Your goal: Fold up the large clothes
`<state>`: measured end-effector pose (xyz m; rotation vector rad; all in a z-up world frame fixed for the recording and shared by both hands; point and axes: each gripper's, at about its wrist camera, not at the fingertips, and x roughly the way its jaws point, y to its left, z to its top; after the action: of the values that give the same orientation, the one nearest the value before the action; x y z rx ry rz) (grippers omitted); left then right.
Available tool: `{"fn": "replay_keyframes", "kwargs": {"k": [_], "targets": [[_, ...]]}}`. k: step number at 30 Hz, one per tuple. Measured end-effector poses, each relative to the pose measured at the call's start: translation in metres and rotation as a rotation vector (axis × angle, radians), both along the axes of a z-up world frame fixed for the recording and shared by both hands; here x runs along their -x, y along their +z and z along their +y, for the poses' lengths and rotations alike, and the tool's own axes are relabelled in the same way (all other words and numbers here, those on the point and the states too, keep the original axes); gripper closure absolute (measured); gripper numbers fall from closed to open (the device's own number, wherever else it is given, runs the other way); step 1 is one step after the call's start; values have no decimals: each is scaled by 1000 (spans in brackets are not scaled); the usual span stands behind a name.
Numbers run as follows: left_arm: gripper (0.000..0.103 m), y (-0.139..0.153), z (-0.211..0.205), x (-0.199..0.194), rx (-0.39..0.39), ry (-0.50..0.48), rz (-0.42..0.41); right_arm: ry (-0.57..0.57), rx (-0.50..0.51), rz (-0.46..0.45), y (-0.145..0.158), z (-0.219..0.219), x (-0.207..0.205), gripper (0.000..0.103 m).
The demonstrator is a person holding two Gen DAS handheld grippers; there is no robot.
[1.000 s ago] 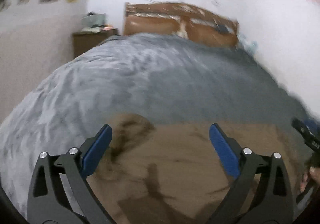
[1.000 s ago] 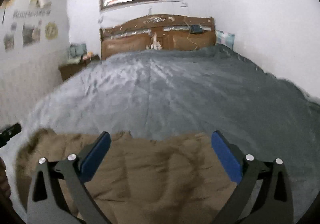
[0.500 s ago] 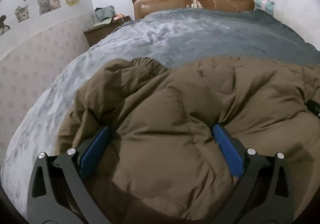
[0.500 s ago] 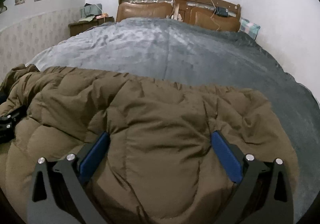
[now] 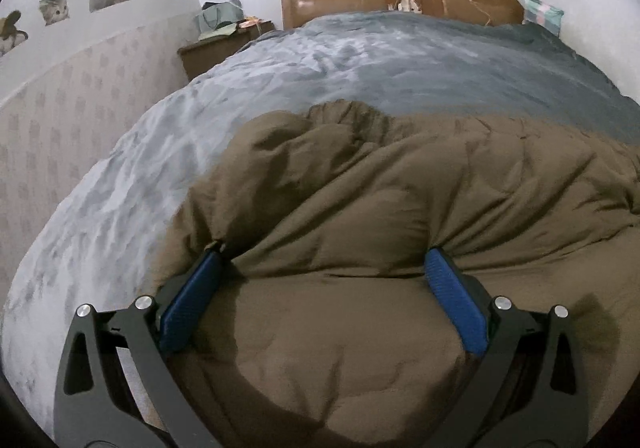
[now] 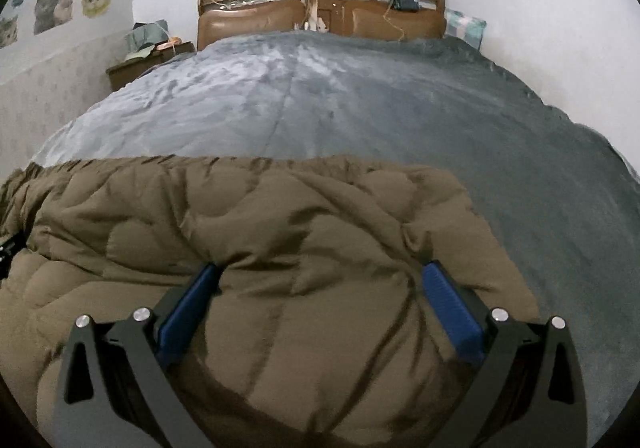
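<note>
Both tools, the left tool (image 5: 322, 262) and right tool (image 6: 320, 274), are sitting spread wide around the puffy brown quilted coat (image 5: 400, 208). Nothing is pinching it, so the thick, slippery cloth could be slipping out and bunching on the grey bed blanket (image 6: 340, 96).

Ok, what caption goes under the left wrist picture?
Left gripper wide open, pressed into a puffy brown coat on a grey bed.

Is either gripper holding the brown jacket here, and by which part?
Neither clamps it. Both the left gripper and right gripper are wide open, pressed into the brown padded jacket.
</note>
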<state>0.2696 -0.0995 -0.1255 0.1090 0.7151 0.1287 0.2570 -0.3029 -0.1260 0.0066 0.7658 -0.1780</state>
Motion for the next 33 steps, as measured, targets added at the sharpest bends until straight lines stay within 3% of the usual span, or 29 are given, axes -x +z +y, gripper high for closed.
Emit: {"fn": "replay_keyframes", "kwargs": {"k": [5, 9, 15, 19, 22, 26, 30, 33], "targets": [[3, -1, 13, 0, 4, 23, 3, -15, 49, 1, 4, -2, 4, 2], [3, 2, 26, 5, 51, 30, 10, -42, 57, 16, 10, -8, 10, 2], [3, 34, 39, 45, 60, 19, -69, -37, -99, -4, 45, -27, 46, 2], [3, 58, 51, 77, 155, 27, -83, -85, -164, -39, 65, -47, 76, 2], [3, 70, 50, 109, 201, -2, -108, -126, -206, -31, 62, -58, 104, 2], [3, 62, 39, 150, 131, -79, -104, -106, -234, 17, 52, -57, 136, 2], [3, 46, 35, 175, 24, -127, -50, -56, -225, 43, 48, -55, 166, 2], [3, 41, 50, 186, 90, -111, 1, -63, -240, 58, 43, -63, 182, 2]]}}
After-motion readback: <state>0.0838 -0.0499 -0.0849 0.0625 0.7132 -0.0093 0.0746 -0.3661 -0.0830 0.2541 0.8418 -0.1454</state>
